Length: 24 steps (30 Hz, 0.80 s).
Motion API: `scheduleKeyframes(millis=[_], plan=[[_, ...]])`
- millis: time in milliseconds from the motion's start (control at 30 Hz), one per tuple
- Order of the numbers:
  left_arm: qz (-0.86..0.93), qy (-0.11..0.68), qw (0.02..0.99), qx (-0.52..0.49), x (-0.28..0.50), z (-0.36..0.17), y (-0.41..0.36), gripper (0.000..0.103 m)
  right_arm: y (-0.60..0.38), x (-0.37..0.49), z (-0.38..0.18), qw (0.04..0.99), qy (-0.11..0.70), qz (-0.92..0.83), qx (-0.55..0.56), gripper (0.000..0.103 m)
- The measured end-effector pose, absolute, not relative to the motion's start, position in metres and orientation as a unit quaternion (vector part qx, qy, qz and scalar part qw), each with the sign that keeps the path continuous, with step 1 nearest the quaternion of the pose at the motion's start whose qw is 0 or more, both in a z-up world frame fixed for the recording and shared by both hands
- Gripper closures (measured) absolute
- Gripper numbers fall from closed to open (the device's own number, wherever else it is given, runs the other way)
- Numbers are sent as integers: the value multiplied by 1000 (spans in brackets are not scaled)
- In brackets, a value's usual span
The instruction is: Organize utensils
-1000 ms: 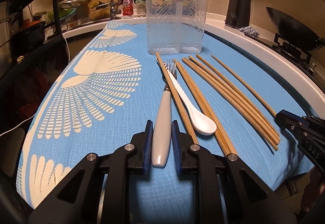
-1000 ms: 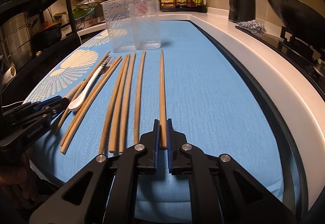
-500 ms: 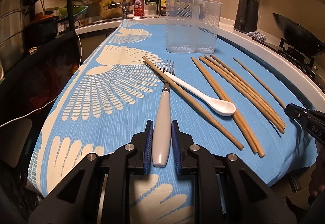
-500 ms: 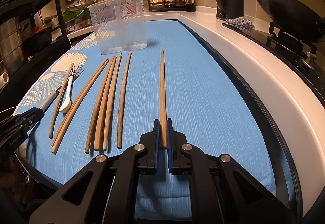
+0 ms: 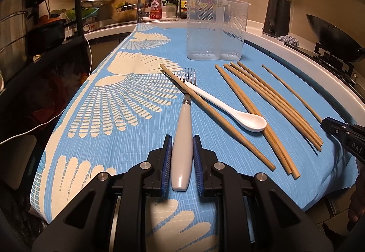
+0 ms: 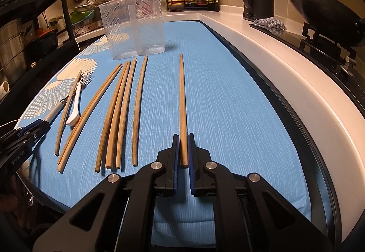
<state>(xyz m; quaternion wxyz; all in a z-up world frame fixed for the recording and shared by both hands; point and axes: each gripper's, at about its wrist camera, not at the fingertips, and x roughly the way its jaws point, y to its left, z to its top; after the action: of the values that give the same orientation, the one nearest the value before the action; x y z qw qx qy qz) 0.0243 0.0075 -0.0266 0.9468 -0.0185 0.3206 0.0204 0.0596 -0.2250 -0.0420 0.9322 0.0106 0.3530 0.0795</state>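
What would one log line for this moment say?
left gripper: shut on fork | right gripper: shut on chopstick | holder: empty

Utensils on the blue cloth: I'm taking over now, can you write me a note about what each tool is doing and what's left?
Left tool: shut on the fork handle.
Right tool: shut on one chopstick, set apart from the rest.
On the cloth: white spoon, one chopstick crossing the fork, five more chopsticks in a loose row.
Clear holder: upright behind them, nothing in it.
Done: two grasps only.
Left: put every utensil into the holder.
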Motion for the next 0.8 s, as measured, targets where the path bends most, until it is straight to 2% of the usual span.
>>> scheduleKeyframes(millis=[800], plan=[[19,320,947,-20,24,-27,8,84,-222,59,-42,933,351,80,9,96]])
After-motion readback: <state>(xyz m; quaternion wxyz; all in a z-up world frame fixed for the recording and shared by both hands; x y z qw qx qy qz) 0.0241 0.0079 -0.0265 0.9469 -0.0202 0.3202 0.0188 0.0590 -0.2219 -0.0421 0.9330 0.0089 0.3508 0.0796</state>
